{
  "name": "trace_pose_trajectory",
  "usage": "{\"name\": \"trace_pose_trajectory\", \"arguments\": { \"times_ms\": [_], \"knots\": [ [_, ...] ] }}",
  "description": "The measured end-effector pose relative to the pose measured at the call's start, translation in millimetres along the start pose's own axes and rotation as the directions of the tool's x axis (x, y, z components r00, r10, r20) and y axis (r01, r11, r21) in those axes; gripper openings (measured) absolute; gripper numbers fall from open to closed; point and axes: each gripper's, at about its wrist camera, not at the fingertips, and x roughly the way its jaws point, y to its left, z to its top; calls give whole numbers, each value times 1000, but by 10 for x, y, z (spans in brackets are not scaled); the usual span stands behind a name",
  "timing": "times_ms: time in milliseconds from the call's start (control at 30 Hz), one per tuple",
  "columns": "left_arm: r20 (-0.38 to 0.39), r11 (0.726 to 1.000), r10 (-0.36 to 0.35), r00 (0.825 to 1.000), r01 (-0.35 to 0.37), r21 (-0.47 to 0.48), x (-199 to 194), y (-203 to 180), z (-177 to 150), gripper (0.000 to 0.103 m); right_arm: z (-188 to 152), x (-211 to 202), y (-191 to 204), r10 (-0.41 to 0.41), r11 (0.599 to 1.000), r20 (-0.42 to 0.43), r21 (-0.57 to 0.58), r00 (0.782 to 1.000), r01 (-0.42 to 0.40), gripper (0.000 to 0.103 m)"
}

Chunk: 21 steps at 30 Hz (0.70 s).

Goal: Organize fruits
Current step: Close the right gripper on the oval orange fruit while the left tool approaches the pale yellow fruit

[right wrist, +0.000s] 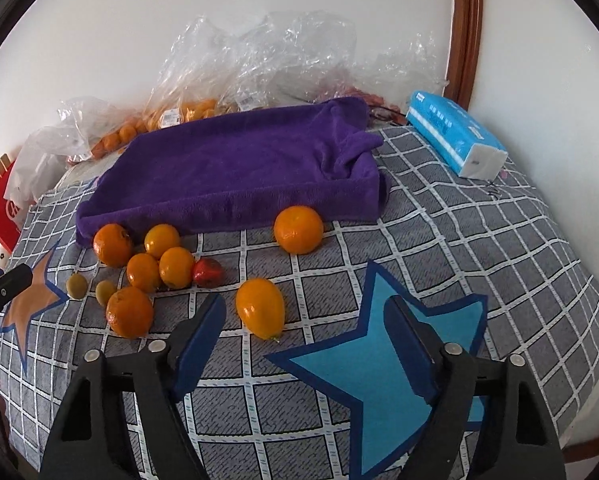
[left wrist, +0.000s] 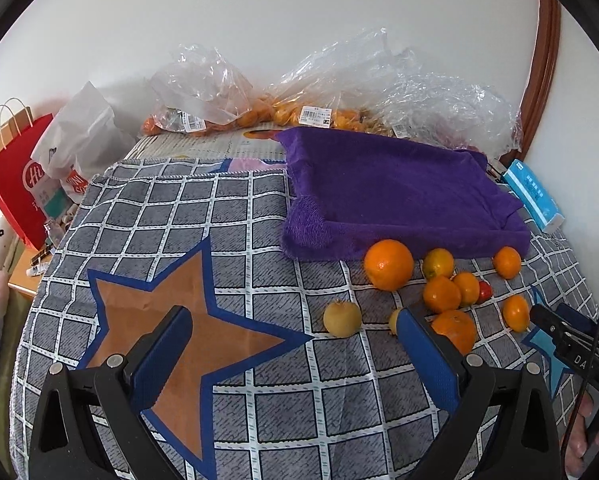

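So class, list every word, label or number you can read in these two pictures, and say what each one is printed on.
"Hi": red paper bag.
"DA", cut off by a cable: black body of the right tongs.
Price stickers on the clear fruit bags: too small.
Blue tissue pack: blurred.
White plastic bag: red print unreadable.

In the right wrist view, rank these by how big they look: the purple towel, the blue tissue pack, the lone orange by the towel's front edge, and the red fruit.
1. Purple towel
2. Blue tissue pack
3. Lone orange
4. Red fruit

The gaps are clear, though the tissue pack lies farther back, so it may be larger than it looks.
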Motion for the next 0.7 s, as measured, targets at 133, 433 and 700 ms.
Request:
{"name": "trace_pose_trajectory", "arguments": {
  "times_ms": [133,433,700],
  "knots": [
    [-12,999,-34,999,35,10,87,31,5,98,-1,152,-15,37,999,-17,40,999,-36,69],
    [-15,996,-86,996,85,-18,269,144,-38,97,-2,356,91,27,999,-30,29,999,-26,69],
    [-4,993,-113,994,113,-44,367,234,-96,97,4,467,142,-9,1000,-49,0,999,9,65]
  ]
}}
